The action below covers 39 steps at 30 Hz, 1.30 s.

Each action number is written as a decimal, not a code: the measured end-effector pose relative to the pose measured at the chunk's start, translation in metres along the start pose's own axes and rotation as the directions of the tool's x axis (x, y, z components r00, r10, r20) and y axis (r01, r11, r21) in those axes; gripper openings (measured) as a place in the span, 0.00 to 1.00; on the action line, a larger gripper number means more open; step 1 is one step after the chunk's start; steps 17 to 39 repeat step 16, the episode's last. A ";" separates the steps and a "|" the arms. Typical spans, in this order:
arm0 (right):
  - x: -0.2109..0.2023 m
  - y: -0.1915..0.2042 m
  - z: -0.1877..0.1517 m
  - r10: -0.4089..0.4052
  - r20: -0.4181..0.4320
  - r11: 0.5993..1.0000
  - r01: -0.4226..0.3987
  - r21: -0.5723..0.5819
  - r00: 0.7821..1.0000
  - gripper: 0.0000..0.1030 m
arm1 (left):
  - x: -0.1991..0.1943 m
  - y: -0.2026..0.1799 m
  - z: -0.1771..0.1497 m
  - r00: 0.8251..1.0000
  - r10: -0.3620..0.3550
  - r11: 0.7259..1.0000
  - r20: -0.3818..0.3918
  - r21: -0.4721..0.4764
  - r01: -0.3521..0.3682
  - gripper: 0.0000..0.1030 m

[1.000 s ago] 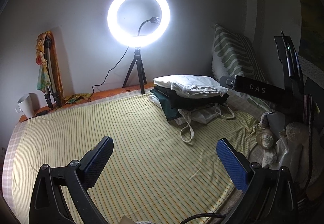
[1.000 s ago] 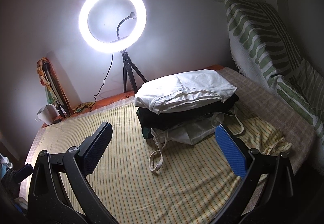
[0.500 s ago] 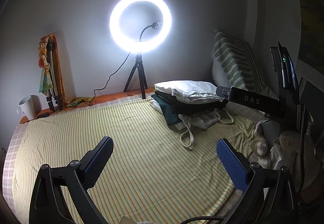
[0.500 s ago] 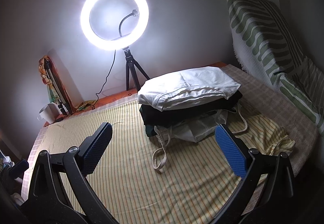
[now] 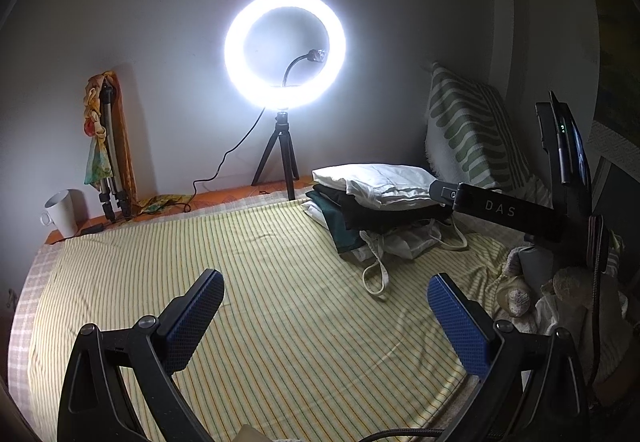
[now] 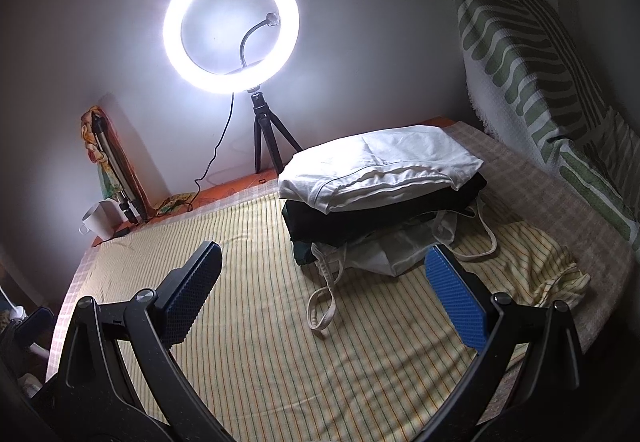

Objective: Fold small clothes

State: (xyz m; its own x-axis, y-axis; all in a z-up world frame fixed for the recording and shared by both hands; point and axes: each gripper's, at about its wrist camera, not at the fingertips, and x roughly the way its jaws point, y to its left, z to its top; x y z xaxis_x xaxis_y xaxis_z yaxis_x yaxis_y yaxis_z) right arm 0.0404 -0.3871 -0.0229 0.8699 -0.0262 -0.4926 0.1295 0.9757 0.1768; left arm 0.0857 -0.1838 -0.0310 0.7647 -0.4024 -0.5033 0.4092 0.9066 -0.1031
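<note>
Over the last second both cameras have been carried slightly back and up: in the left view the ring light (image 5: 285, 50) now sits lower and the stack (image 5: 380, 202) looks farther off; in the right view the stack (image 6: 380, 194) has slid a little lower and rightward. Nothing on the bed (image 5: 260, 282) itself has been shifted.

The left gripper (image 5: 326, 308) and the right gripper (image 6: 324, 292) are both held above the striped sheet, jaws wide apart, with nothing between them.

The clothes are piled at the far right of the bed: a white piece (image 6: 380, 166) on top, dark ones beneath, a pale garment with loose straps (image 6: 324, 306) lowest.

This is judged to fit either a finished pile being left or a pile waiting for folding.
</note>
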 end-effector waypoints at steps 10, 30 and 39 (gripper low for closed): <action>0.003 0.000 0.000 0.006 -0.003 1.000 -0.006 -0.008 1.000 1.00 | 0.002 0.000 0.000 1.000 0.017 1.000 0.014 -0.005 -0.017 1.00; 0.005 0.000 -0.001 0.009 -0.008 1.000 -0.009 -0.017 1.000 1.00 | 0.004 0.000 0.000 1.000 0.013 1.000 0.010 -0.013 -0.013 1.00; 0.005 0.000 -0.001 0.009 -0.008 1.000 -0.009 -0.017 1.000 1.00 | 0.004 0.000 0.000 1.000 0.013 1.000 0.010 -0.013 -0.013 1.00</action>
